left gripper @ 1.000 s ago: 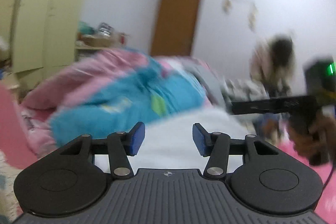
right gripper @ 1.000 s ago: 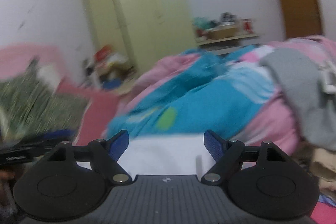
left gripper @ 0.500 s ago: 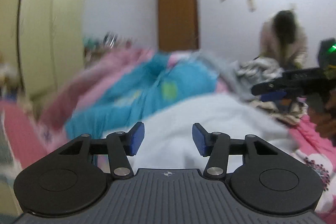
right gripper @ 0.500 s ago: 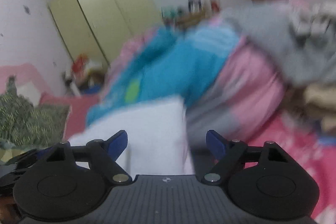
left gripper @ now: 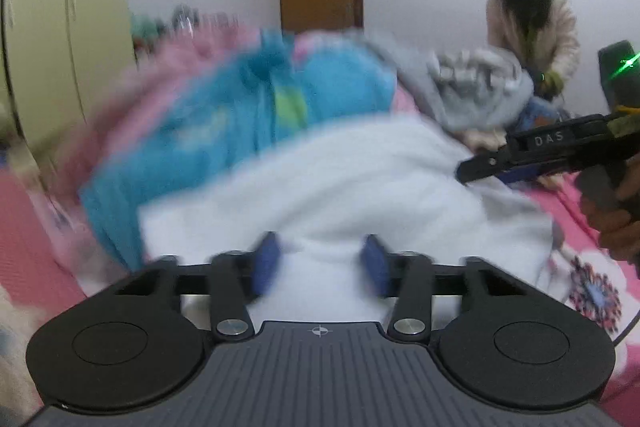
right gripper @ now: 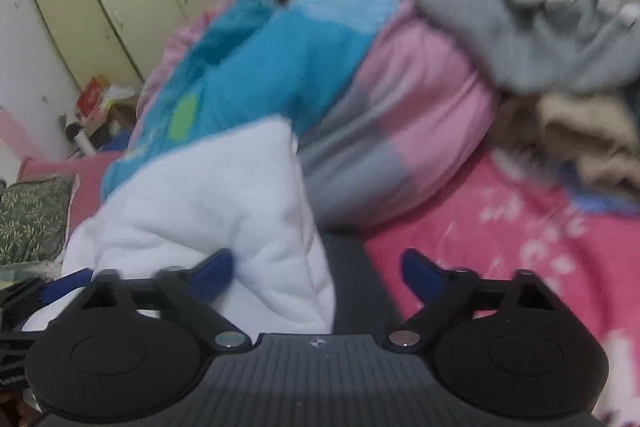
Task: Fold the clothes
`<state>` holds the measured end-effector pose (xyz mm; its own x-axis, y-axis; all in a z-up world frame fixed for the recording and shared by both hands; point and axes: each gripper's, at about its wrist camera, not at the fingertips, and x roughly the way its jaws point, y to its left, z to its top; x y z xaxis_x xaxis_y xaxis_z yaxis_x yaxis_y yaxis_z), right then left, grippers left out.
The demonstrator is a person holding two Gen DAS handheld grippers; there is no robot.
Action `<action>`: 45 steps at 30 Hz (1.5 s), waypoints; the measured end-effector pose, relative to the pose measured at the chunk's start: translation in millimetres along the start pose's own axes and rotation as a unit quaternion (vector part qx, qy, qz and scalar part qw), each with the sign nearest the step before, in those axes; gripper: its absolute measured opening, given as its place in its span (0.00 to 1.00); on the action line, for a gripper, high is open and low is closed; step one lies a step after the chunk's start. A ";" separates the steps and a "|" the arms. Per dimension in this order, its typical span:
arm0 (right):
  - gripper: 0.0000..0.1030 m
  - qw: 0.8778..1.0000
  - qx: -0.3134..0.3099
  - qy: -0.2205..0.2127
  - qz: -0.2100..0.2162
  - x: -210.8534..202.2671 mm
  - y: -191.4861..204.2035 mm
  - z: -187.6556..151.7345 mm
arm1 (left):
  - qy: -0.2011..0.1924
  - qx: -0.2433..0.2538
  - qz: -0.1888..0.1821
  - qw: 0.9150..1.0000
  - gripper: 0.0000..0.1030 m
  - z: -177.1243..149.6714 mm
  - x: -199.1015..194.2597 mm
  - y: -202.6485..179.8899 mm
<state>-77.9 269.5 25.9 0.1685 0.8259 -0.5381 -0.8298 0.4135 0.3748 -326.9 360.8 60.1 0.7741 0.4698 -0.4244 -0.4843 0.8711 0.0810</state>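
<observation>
Left claw (left gripper: pixel 320 261) is closing over the white garment (left gripper: pixel 360 179), cloth between its pads (left gripper: pixel 266 259) but not yet pinched. Right claw (right gripper: pixel 318 269) stands wide beside the garment's edge on the pink bed (right gripper: pixel 520 227). Pinching only a thin layer may let it slip and spoil the fold.

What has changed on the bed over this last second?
The left claw is closing around the white garment, with cloth between its pads. The right claw has tilted and sunk toward the pink sheet, jaws wide. The blue and pink quilt has stayed put.
</observation>
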 end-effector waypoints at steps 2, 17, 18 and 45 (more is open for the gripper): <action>0.84 0.999 -0.009 -0.041 -0.007 -24.2 4.0 10.1 | -0.034 0.023 0.009 0.999 0.39 14.0 -12.2 -7.4; 0.88 0.995 0.069 0.069 0.030 45.2 11.0 -1.8 | 0.060 0.000 -0.002 0.998 0.30 26.0 62.4 12.2; 0.84 0.995 0.069 0.063 0.029 35.1 11.5 2.9 | 0.024 0.004 0.012 1.000 0.22 30.8 42.3 11.1; 0.93 0.987 -0.140 0.008 -0.083 1.0 56.7 -73.1 | 0.005 -0.066 0.091 0.994 0.40 -60.5 -0.8 -22.9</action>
<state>-163.6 265.7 -8.6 0.3078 0.7491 -0.5866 -0.9063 0.4185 0.0588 -341.1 331.8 4.1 0.6658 0.6154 -0.4218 -0.6652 0.7457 0.0381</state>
